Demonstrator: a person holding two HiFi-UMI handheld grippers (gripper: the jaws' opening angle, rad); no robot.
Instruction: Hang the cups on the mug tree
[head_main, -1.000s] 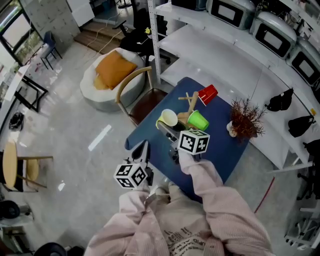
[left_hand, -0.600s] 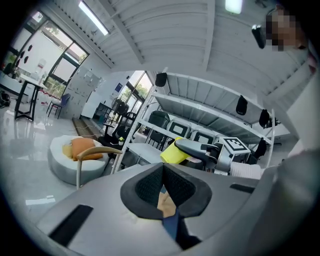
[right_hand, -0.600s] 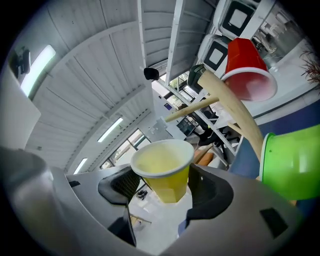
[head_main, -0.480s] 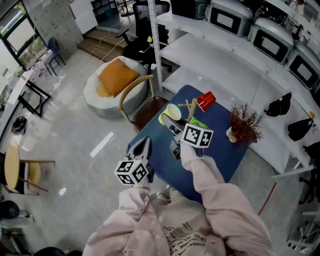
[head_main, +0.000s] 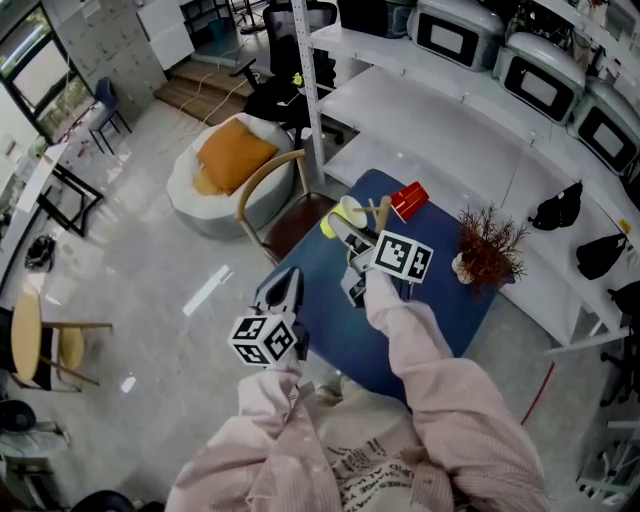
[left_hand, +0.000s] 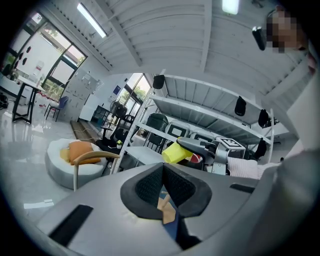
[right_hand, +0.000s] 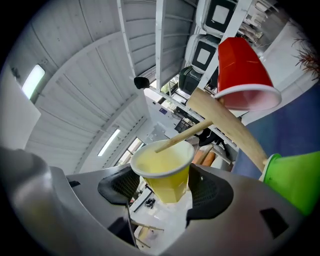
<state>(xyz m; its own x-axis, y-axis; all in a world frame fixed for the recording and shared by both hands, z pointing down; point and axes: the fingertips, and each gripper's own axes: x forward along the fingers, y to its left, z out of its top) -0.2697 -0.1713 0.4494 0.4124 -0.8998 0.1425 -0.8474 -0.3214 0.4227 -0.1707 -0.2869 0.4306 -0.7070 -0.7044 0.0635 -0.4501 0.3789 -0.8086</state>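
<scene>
Head view: looks from high overhead, steeply down onto the blue tabletop (head_main: 455, 305). Far enough to take in the whole top, the floor around it and both sleeves at the bottom.

Left gripper view: rides the left gripper (head_main: 284, 288) just off the tabletop's left edge. Faces about level across it toward the shelves, with the right gripper (left_hand: 186, 150) near ahead.

Right gripper view: sits rolled and very close to the mug tree (right_hand: 225, 117) by the tabletop's far corner, green cup (right_hand: 295, 177) at the frame's edge.

Shared by all three: yellow cup (head_main: 345, 213) and red cup (head_main: 410, 200).
</scene>
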